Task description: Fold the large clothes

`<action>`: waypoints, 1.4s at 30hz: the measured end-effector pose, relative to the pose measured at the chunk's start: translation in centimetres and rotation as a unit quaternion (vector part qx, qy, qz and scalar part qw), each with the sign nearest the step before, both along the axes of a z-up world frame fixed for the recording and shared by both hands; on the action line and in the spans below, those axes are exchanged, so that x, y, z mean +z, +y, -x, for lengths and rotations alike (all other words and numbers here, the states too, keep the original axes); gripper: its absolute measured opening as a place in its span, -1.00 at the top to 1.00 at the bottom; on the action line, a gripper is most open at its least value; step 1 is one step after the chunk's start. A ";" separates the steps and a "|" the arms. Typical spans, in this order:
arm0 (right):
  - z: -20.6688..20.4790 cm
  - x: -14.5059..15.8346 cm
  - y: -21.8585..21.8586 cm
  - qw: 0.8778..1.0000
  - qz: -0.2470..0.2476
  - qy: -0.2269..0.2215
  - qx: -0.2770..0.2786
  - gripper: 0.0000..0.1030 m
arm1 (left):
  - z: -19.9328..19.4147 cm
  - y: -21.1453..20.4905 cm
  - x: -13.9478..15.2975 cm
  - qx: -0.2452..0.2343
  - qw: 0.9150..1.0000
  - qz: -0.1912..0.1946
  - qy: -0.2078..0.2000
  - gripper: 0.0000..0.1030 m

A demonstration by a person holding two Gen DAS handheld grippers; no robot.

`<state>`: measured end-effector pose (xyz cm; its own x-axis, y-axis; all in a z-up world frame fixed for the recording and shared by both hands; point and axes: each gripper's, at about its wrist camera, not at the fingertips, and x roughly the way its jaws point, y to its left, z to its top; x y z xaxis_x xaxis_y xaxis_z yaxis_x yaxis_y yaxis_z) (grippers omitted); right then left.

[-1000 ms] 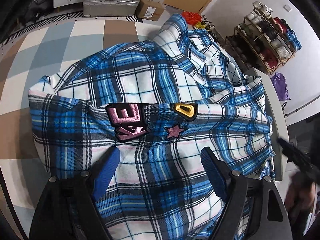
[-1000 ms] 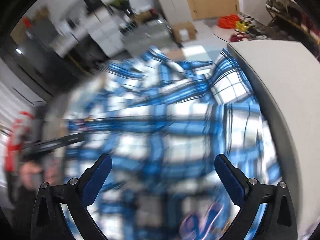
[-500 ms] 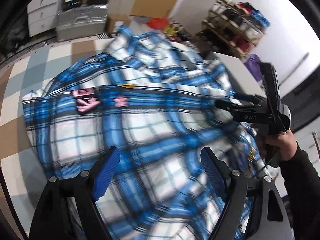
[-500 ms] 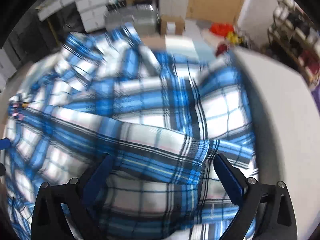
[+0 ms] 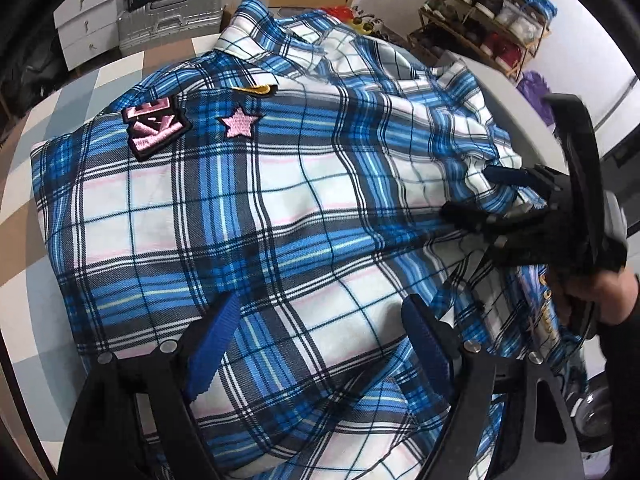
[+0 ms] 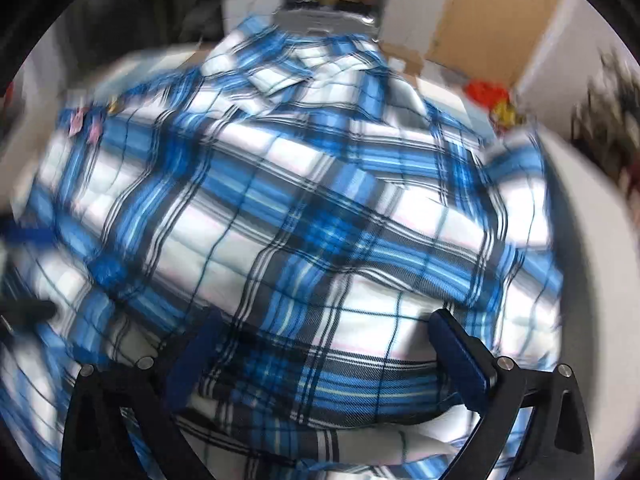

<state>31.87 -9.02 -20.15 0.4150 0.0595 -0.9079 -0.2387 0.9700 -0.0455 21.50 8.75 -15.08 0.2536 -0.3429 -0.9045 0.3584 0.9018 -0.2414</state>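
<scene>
- The blue-and-white plaid shirt (image 5: 280,220) lies spread over most of the table top, collar (image 5: 276,36) at the far end and the hem end nearest the cameras. Pink letter patches (image 5: 154,126), a pink star (image 5: 239,121) and a yellow patch (image 5: 256,89) sit on the chest panel facing up.
- Judging from how it lies, one side panel is already laid over the body: a straight folded edge shows along the shirt's left side in the left wrist view. The right side looks bunched and wrinkled near the table's edge, so that half seems not yet folded neatly.
- What is left, as I judge it: bring the right side in, then fold the length of the shirt up toward the collar. The task looks to be in its early-to-middle part.
- The left gripper (image 5: 320,336) hovers over the lower part of the shirt with its blue pads set wide apart; no cloth is pinched between them.
- The right gripper (image 6: 328,352) also stands wide over the cloth at the near end, with a raised fold of plaid lying between its pads; nothing shows them pressing on it. That view is blurred, so fine contact cannot be told.
- In the left wrist view the right gripper appears at the shirt's right edge, held by a hand (image 5: 592,292) in a dark sleeve.
- The table (image 5: 24,208) has a checked top in grey, white and brown; its right portion is plain grey.
- Beyond it stand a silver suitcase (image 5: 172,16), white drawers (image 5: 86,26) and a shoe rack (image 5: 492,12).
</scene>
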 end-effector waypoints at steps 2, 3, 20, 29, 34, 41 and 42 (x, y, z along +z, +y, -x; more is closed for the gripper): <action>0.2 0.0 -0.9 1.000 -0.007 -0.002 -0.004 -1.00 | 0.3 -0.6 -0.1 -0.006 1.000 -0.017 -0.003 -0.54; 0.6 0.0 -1.0 1.000 0.003 -0.004 0.001 -1.00 | 0.3 -0.8 -0.1 -0.005 1.000 -0.026 -0.004 -0.54; 6.1 2.3 -2.1 0.999 -0.022 -0.025 -0.003 -1.00 | 2.3 -0.6 1.1 0.025 0.995 -0.086 -0.048 -0.54; 7.7 8.5 -2.6 0.993 -0.055 -0.105 0.009 -1.00 | -0.4 1.5 6.5 0.054 0.995 -0.044 -0.072 -0.54; 4.5 12.5 -1.7 0.986 -0.088 -0.139 0.016 -1.00 | -6.0 1.5 10.0 0.071 0.994 -0.031 -0.078 -0.55; -0.2 16.1 -2.6 0.977 -0.151 -0.147 -0.002 -1.00 | -14.8 0.5 8.0 0.092 0.995 -0.032 -0.031 -0.55; -0.8 16.1 -2.6 0.977 -0.156 -0.146 0.000 -1.00 | -15.6 0.4 7.4 0.092 0.995 -0.033 -0.021 -0.55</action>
